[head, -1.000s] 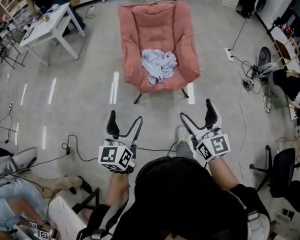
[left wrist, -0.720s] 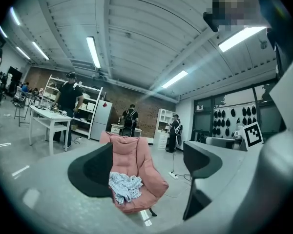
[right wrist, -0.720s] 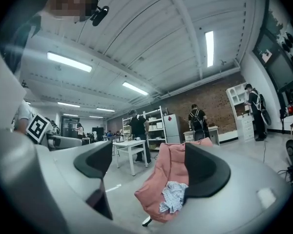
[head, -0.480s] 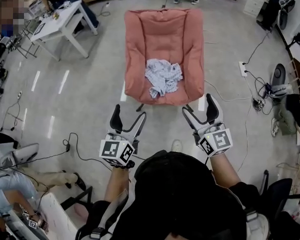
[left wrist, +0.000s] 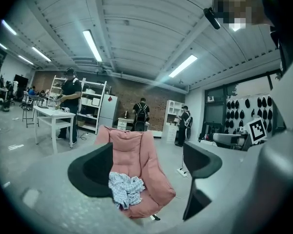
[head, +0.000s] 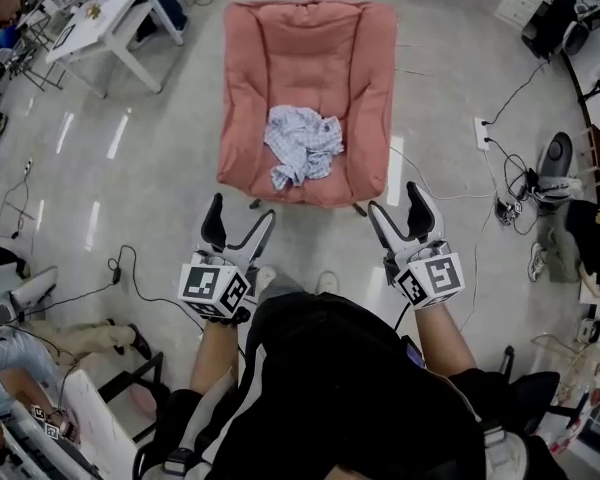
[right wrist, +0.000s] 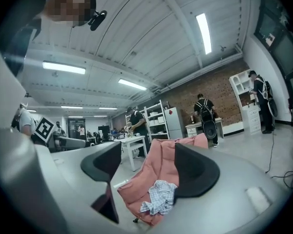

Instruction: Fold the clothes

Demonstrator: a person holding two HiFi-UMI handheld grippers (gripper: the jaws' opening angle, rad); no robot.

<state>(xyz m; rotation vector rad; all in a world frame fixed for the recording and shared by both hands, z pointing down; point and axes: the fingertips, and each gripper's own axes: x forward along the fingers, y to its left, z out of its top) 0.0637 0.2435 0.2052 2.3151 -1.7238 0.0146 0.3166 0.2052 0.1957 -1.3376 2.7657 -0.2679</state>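
A crumpled pale checked garment [head: 302, 143] lies on the seat of a pink armchair [head: 310, 48]. Both grippers hang in the air short of the chair's front edge and touch nothing. My left gripper [head: 238, 218] is open, and its view frames the garment [left wrist: 126, 189] and chair [left wrist: 136, 147] between the dark pads. My right gripper [head: 400, 208] is open too; its jaws have just been closing a little with nothing between them. Its view shows the garment [right wrist: 158, 196] on the chair [right wrist: 154, 167] ahead.
A white table [head: 105, 18] stands at the back left. Cables and a power strip [head: 480, 133] lie on the floor to the right of the chair. One person crouches at the right edge [head: 590, 238], and another sits at the lower left [head: 10, 368]. Shelving and standing people [left wrist: 141, 116] are far behind.
Both grippers have moved forward towards the armchair, which now sits closer in front of them. The right jaws stand slightly narrower than before. The garment has not moved.
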